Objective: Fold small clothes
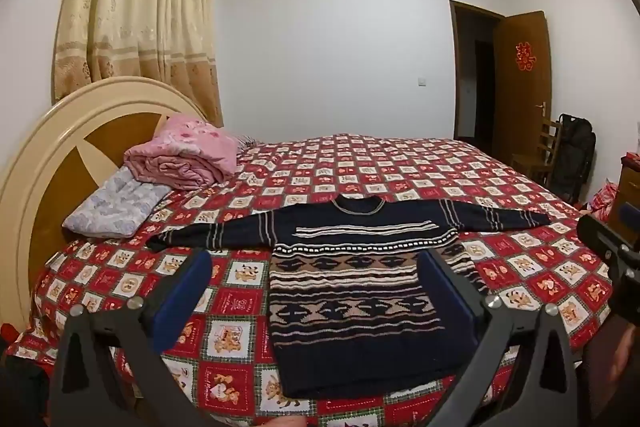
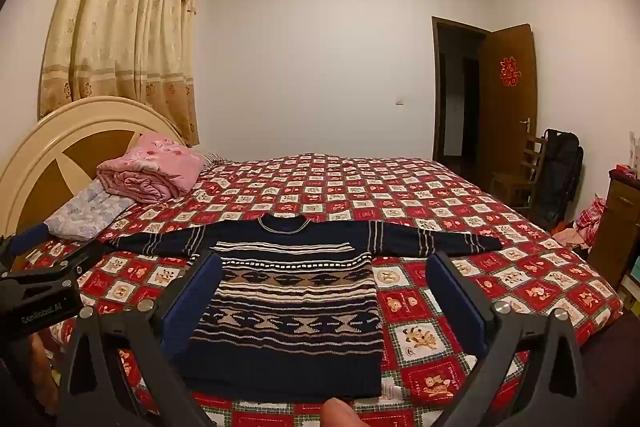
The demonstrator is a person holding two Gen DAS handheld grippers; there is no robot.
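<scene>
A small navy sweater with beige and white patterned bands (image 1: 352, 291) lies flat on the bed, face up, both sleeves spread out sideways, collar away from me. It also shows in the right wrist view (image 2: 292, 307). My left gripper (image 1: 316, 267) is open and empty, held above the sweater's left half near the hem. My right gripper (image 2: 324, 267) is open and empty, held above the sweater's right half. The right gripper shows at the right edge of the left wrist view (image 1: 608, 247); the left gripper shows at the left edge of the right wrist view (image 2: 52, 275).
The bed has a red checked cover (image 1: 400, 171) and a cream headboard (image 1: 48, 147) at left. A folded pink quilt (image 1: 184, 159) and a grey pillow (image 1: 116, 203) lie near the headboard. A chair and black bag (image 1: 572, 155) stand by the open door at right.
</scene>
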